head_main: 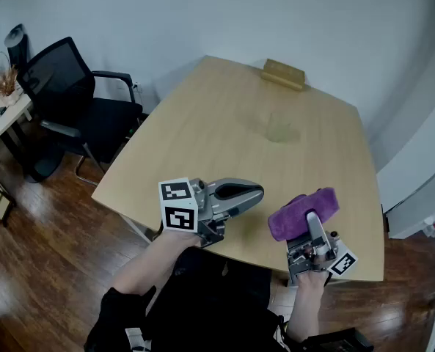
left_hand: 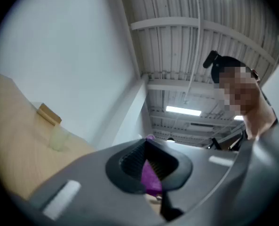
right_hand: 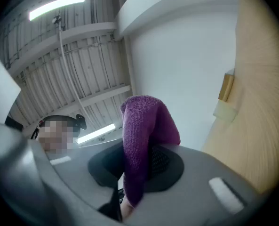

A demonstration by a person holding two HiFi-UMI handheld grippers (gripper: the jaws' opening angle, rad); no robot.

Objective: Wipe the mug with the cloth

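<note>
Nearest the camera, a person's dark sleeves reach up from the bottom of the head view, each hand carrying a gripper over the near edge of the desk. The left gripper lies roughly level and points to the right, toward the other hand. Its jaws are pressed together with nothing between them; in its own view a sliver of purple shows only through the hollow between the pads. The right gripper points away from the person and tilts upward, its jaws clamped on the purple cloth. The cloth bunches above the jaw tips and droops over to the left, close to the left gripper's tips but not touching them.

Farther out, near the middle of the desk and well apart from both grippers, the mug stands upright, pale and translucent. Beyond it, a wooden block lies at the far edge of the desk by the white wall. To the left, a black office chair stands on the wooden floor.
</note>
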